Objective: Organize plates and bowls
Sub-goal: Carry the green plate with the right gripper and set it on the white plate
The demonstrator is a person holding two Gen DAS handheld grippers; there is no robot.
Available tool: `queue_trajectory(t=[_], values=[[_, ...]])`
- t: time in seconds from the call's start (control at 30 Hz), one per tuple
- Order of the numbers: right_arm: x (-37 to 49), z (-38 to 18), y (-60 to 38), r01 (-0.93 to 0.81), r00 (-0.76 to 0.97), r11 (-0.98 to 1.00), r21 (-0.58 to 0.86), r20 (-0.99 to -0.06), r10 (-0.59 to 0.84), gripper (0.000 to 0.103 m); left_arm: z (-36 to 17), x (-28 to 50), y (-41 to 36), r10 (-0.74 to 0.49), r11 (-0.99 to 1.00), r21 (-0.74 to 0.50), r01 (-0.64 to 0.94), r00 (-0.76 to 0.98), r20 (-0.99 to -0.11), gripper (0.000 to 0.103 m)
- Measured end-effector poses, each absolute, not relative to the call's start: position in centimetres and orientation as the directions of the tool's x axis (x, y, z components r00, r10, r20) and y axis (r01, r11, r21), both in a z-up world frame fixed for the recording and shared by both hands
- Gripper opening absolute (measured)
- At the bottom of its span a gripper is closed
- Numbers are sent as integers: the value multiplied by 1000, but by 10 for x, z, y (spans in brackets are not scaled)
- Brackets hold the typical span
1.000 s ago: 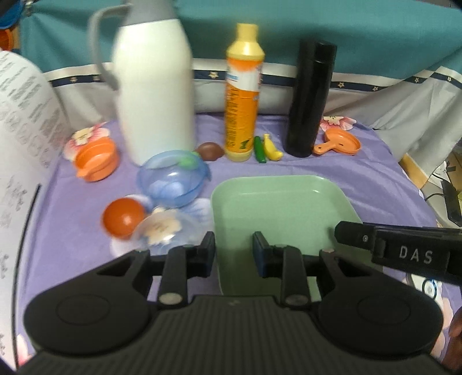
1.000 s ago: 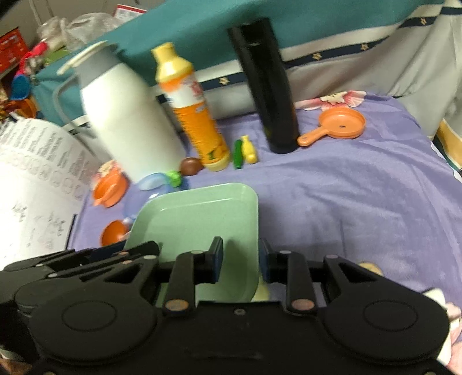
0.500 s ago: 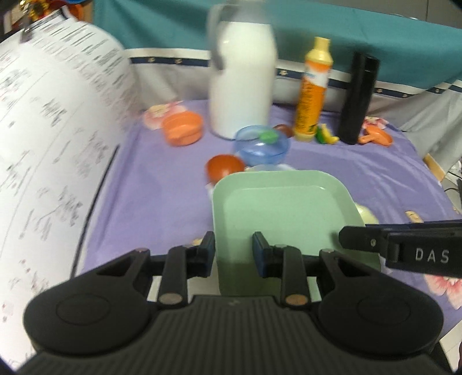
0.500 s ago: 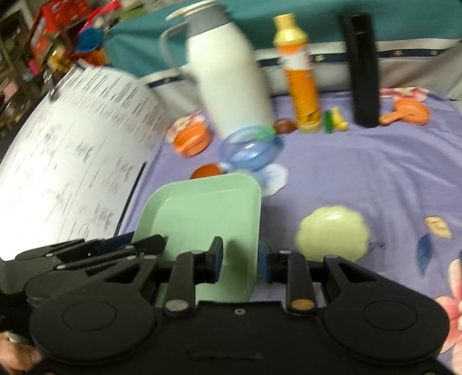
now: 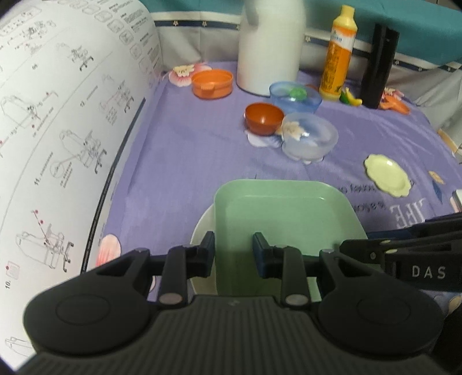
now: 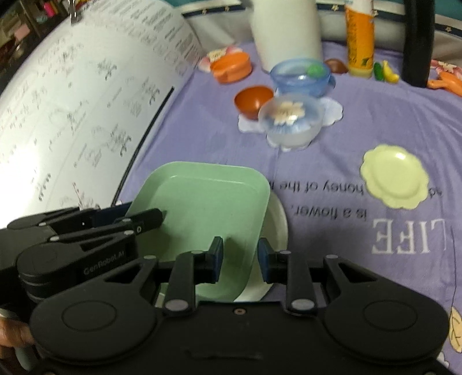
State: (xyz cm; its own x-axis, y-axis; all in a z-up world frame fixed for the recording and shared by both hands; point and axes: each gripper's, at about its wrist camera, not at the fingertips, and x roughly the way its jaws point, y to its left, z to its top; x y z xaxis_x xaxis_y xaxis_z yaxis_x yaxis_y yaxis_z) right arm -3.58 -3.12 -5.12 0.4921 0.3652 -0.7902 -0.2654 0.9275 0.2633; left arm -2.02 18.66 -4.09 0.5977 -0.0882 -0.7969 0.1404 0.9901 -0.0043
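Purple printed cloth [image 5: 184,150] over worktop, teal drape [image 5: 418,26] behind, white manual sheet [image 5: 57,115] curling alongside — left tongs [image 5: 233,250] and right tongs [image 6: 240,259] each pinching green square plate [image 5: 286,213] over white plate [image 6: 277,219].

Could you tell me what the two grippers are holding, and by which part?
Both hold the green square plate by its near rim: left hand-held gripper and right hand-held gripper.

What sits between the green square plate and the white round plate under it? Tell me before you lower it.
Nothing visible. The green square plate, gripped at its near edge by the left gripper and right gripper, hangs directly over the white round plate, whose exposed rim looks bare. Its centre is hidden.
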Motion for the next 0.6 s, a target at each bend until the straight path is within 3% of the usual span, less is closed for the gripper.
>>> queue_trajectory(t=[0.6], values=[[-29,-76,-25,-252,444,937,242,-831,334,27,-70,-12,194,-111,990,-42,137,547,-830,28]])
